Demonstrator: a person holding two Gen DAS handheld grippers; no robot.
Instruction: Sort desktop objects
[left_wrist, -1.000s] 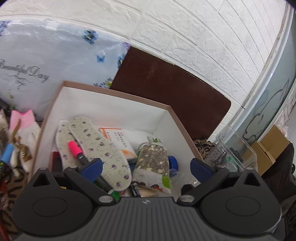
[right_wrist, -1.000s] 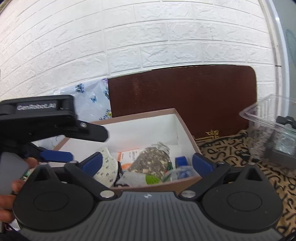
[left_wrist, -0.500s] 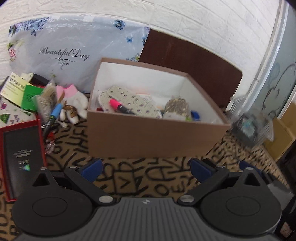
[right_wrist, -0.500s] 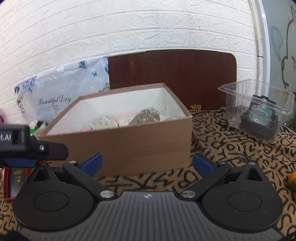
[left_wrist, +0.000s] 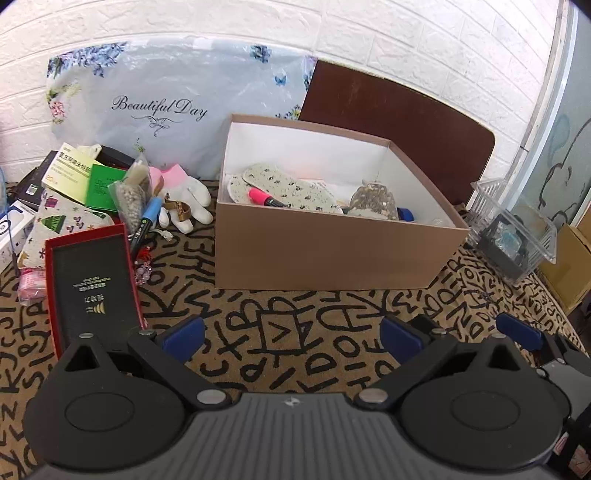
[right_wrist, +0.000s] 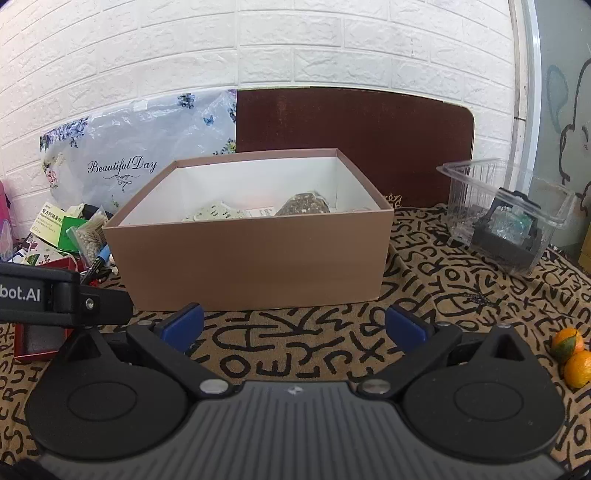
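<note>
A brown cardboard box (left_wrist: 332, 254) (right_wrist: 255, 266) stands on the patterned cloth. It holds insoles (left_wrist: 288, 188), a pink marker (left_wrist: 264, 197) and a speckled pouch (left_wrist: 371, 201). Left of the box lies a pile: a red-rimmed black case (left_wrist: 92, 288), a blue pen (left_wrist: 146, 221), white gloves (left_wrist: 188, 203), a green card (left_wrist: 103, 184) and a medicine box (left_wrist: 70, 168). My left gripper (left_wrist: 291, 338) is open and empty, low in front of the box. My right gripper (right_wrist: 293, 326) is open and empty beside it.
A clear plastic tub (right_wrist: 509, 214) (left_wrist: 513, 229) with a dark item stands right of the box. Two oranges (right_wrist: 570, 354) lie at the right edge. A floral bag (left_wrist: 170, 107) and a brown board (right_wrist: 354, 140) lean on the brick wall.
Both grippers have pulled back and down from above the box to low over the cloth in front of it. The pink marker stays in the box.
</note>
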